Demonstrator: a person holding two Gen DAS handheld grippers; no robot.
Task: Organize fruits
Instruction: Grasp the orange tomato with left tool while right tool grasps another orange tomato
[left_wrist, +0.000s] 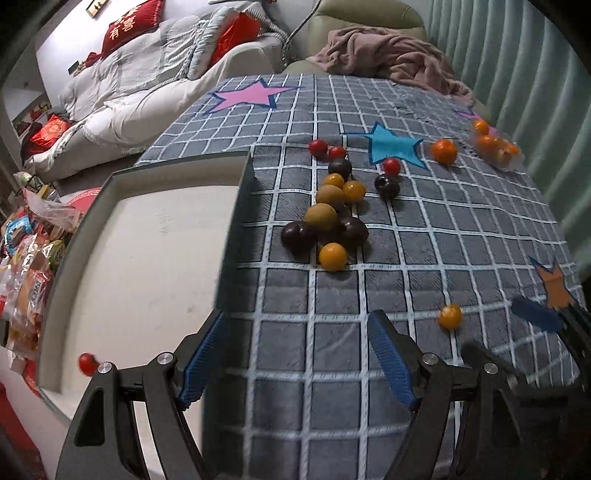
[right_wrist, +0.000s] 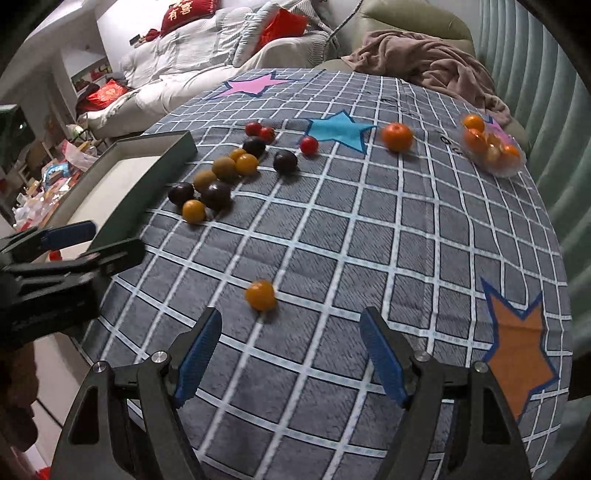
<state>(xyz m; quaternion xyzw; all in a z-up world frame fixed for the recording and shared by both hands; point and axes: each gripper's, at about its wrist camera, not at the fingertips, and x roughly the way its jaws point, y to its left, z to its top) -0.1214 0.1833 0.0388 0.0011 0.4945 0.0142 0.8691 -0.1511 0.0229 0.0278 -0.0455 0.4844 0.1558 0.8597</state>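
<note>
I am lining my right gripper (right_wrist: 291, 354) up on the loose yellow fruit (right_wrist: 260, 294) lying apart from the fruit cluster (right_wrist: 218, 177) beside the tray (right_wrist: 122, 206); I am aiming to straddle it squarely before squeezing. Its jaws are standing wide and holding nothing. My left gripper (left_wrist: 295, 354) is gaping empty at the tray's corner.

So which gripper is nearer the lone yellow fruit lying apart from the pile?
Right. The right gripper is open just short of the lone yellow fruit; the left gripper is off to its side, by the tray.
</note>
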